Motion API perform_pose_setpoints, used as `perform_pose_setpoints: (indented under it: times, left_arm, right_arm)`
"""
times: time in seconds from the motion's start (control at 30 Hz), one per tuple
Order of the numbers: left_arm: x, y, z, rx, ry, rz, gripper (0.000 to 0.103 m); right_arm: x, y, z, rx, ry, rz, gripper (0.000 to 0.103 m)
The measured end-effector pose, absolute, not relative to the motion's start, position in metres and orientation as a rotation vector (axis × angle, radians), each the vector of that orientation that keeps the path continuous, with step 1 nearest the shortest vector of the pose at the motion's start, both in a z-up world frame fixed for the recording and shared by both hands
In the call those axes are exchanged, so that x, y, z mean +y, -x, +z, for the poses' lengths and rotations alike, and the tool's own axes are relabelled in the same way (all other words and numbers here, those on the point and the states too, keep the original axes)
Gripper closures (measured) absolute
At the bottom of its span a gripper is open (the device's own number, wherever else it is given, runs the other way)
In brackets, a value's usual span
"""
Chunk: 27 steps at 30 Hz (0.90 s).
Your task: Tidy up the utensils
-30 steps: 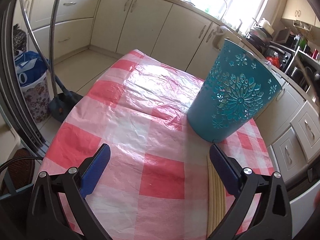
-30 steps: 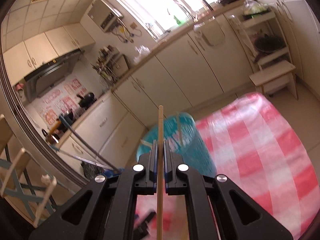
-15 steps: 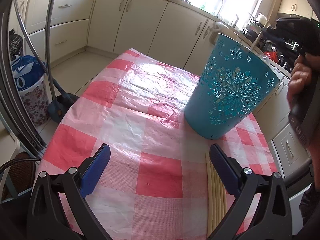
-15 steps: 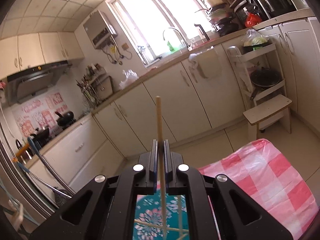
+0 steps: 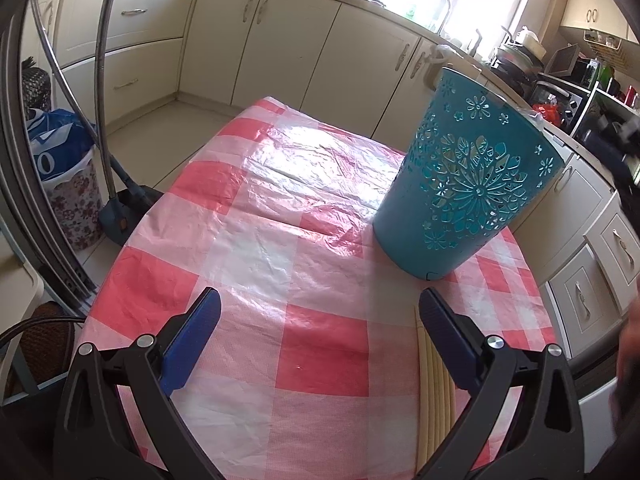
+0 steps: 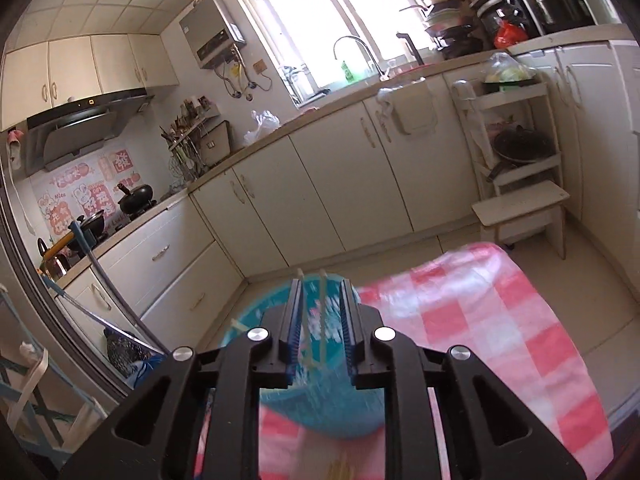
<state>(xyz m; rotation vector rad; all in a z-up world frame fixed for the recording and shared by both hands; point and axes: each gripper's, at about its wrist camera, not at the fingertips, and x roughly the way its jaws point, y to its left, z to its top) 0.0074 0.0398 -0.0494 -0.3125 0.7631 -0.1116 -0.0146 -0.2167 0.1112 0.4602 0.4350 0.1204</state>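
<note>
Chopsticks stand in teal basket below parted right tool.

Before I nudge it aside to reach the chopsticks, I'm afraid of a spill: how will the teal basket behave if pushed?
The teal basket is tall and narrows to a small base, so a push near its rim would probably tip it. Its cut-out plastic wall looks thin, so it is likely light. On the glossy checked tablecloth a low push should slide it.
</note>
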Motion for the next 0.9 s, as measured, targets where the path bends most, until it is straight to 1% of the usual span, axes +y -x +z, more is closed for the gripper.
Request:
perform_pose_setpoints:
  times: [0.03, 0.13, 0.2, 0.23, 0.3, 0.47, 0.9]
  left_arm:
    - [0.04, -0.007, -0.049, 0.763, 0.312, -0.111, 0.008]
    - [0.039, -0.007, -0.049, 0.764, 0.31, -0.112, 0.008]
    - [0.039, -0.007, -0.049, 0.764, 0.311, -0.111, 0.008]
    - [0.04, -0.007, -0.049, 0.763, 0.313, -0.11, 0.008]
    - [0.04, -0.006, -0.049, 0.761, 0.317, -0.107, 0.008]
    - [0.042, -0.007, -0.05, 0.764, 0.326, -0.103, 0.008]
    - [0.041, -0.008, -0.05, 0.768, 0.321, -0.108, 0.008]
  right_arm:
    - [-0.215, 0.024, 0.103, 0.468, -0.445, 0.122, 0.083]
    - [-0.198, 0.043, 0.063, 0.645, -0.374, 0.142, 0.084]
    - [-0.185, 0.045, 0.027, 0.792, -0.355, 0.171, 0.088]
    - [-0.178, 0.042, 0.015, 0.852, -0.338, 0.181, 0.089]
    - [-0.163, 0.038, -0.002, 0.92, -0.283, 0.2, 0.092]
    - [-0.149, 0.035, -0.017, 0.986, -0.244, 0.199, 0.093]
    - [-0.137, 0.036, -0.022, 0.985, -0.195, 0.228, 0.093]
